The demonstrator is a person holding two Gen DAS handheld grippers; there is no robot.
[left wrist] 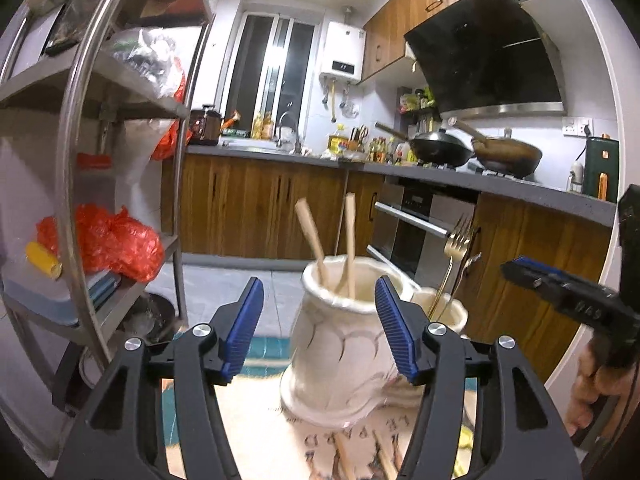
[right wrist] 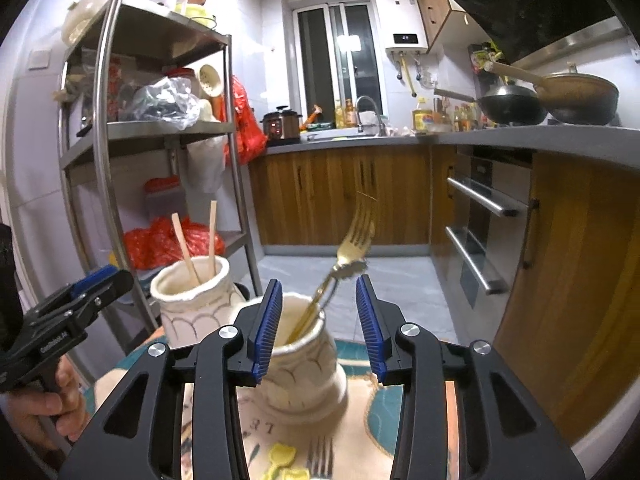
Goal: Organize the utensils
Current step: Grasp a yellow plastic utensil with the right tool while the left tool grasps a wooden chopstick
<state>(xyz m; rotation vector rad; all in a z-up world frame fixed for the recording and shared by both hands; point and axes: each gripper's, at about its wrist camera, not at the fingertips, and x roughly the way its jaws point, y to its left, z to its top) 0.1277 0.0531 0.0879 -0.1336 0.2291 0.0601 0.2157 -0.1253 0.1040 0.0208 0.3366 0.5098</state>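
Left wrist view: left gripper (left wrist: 320, 328) released, blue pads (left wrist: 244, 326) spread with nothing pinched, tall cream jar (left wrist: 340, 360) just ahead between them, two wooden sticks (left wrist: 350, 240) standing in its mouth. Right wrist view: right gripper (right wrist: 318, 322) likewise released and empty, shorter cream jar (right wrist: 304, 376) just beyond its pads, gold fork (right wrist: 354, 240) leaning in it, tines up above the tips. Beneath the right gripper, on a printed mat (right wrist: 360, 432): yellow pieces (right wrist: 282, 456) and another fork's tines (right wrist: 320, 460).
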